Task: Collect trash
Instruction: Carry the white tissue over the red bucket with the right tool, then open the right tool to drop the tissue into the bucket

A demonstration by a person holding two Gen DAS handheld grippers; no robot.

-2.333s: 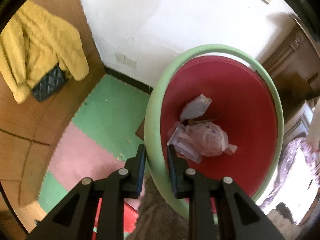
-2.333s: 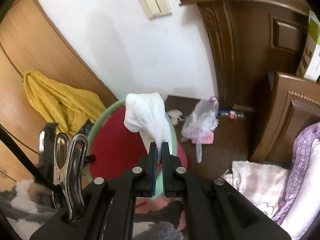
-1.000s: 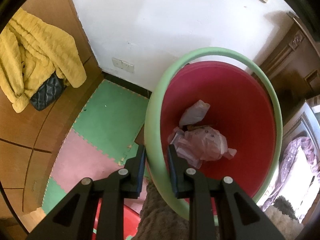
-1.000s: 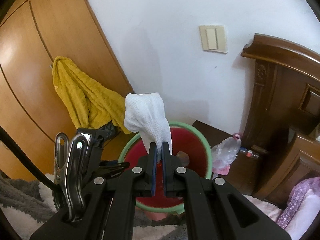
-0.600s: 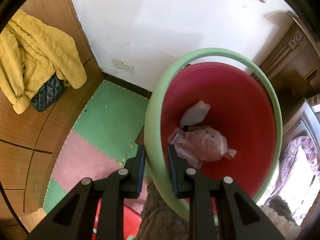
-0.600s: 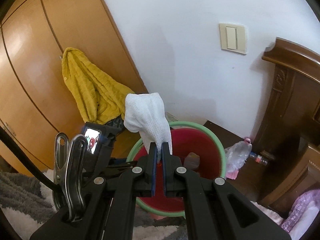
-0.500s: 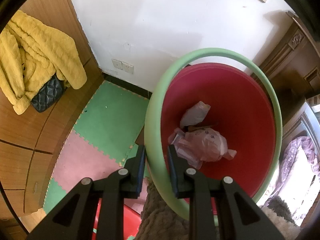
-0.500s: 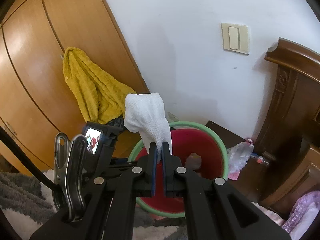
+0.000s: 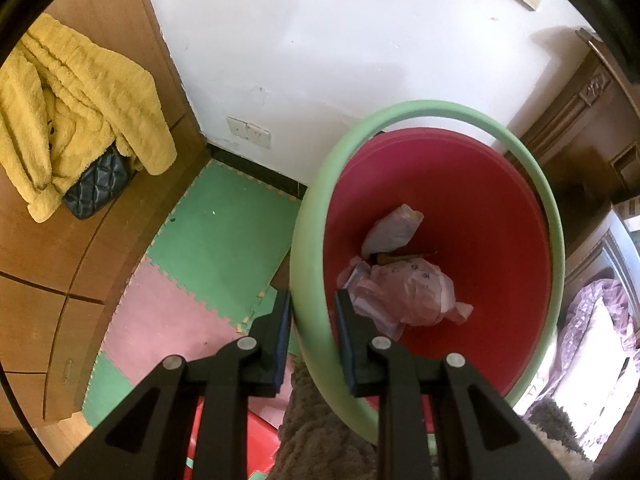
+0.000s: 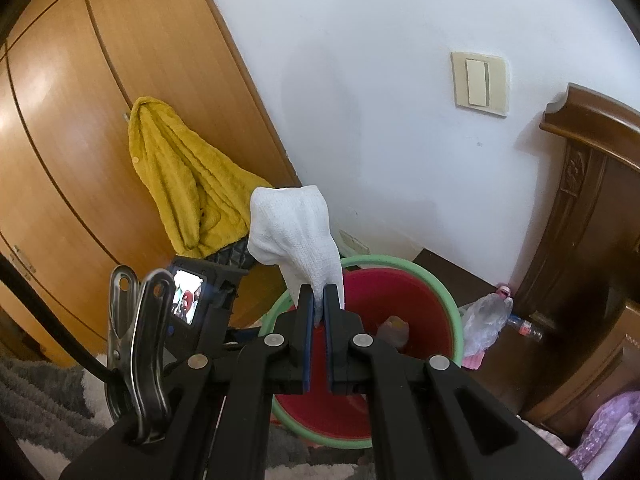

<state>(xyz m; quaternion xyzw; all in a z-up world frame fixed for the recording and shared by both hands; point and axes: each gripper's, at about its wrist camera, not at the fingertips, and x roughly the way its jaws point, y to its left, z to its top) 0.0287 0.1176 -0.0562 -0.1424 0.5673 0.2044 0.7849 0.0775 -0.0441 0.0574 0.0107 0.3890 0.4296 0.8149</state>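
A red bin with a green rim (image 9: 440, 106) stands lifted off the floor, and my left gripper (image 9: 313, 304) is shut on its near rim, one finger outside and one inside. On the bin's bottom lie a crumpled pink plastic bag (image 9: 408, 292) and a pale wrapper (image 9: 392, 228). My right gripper (image 10: 319, 300) is shut on a white knitted cloth (image 10: 292, 232) that stands up from its tips. It hovers in front of and above the bin (image 10: 400, 262), whose mouth shows behind the fingers.
A yellow coat (image 9: 80, 100) and a black quilted bag (image 9: 96, 188) hang on the wooden wardrobe at the left. Green and pink foam mats (image 9: 224, 232) cover the floor. A dark wooden headboard (image 10: 592, 200) and a plastic bag with a bottle (image 10: 486, 316) are at the right. A grey rug (image 9: 320, 432) lies below.
My right gripper has shifted a little to the left with the white cloth still in it. The left gripper and the bin have kept still.
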